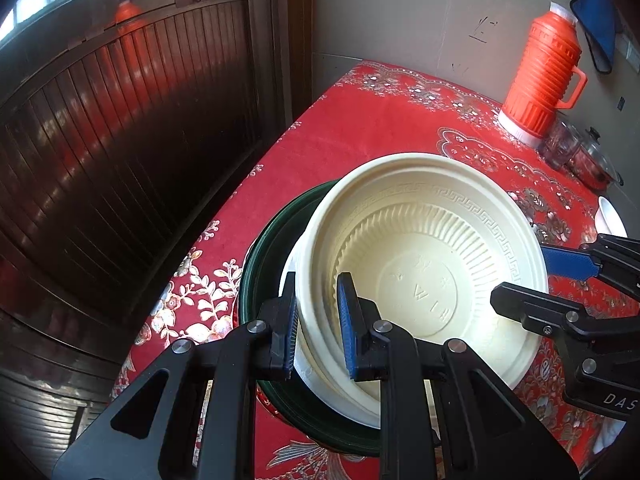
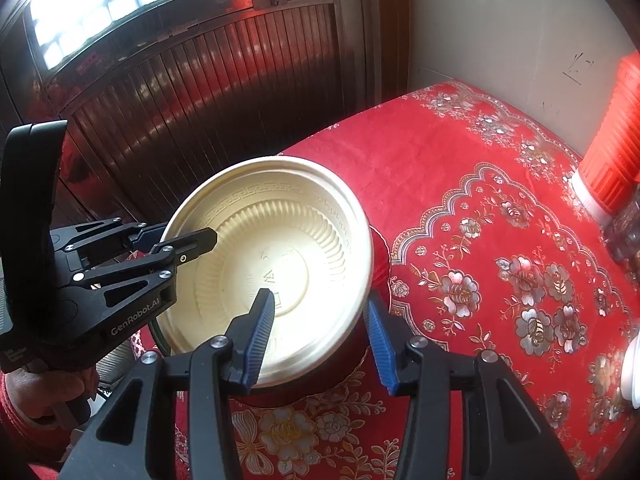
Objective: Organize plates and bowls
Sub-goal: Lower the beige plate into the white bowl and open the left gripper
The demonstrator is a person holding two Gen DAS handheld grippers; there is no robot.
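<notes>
A red floral tabletop (image 1: 360,128) is seen, with a cream bowl (image 1: 432,276) set over a dark green plate (image 1: 268,248). The bowl's nine-o'clock rim is pinched by the left hand-held gripper (image 1: 318,324); the right hand-held gripper (image 2: 320,336) is part-open astride the five-o'clock rim. Stacking looks underway; white dishes at three o'clock are left

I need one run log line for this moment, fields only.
left tongs: shut on cream bowl rim | right tongs: open, straddling opposite rim | under bowl: green plate | surface: red tablecloth
</notes>
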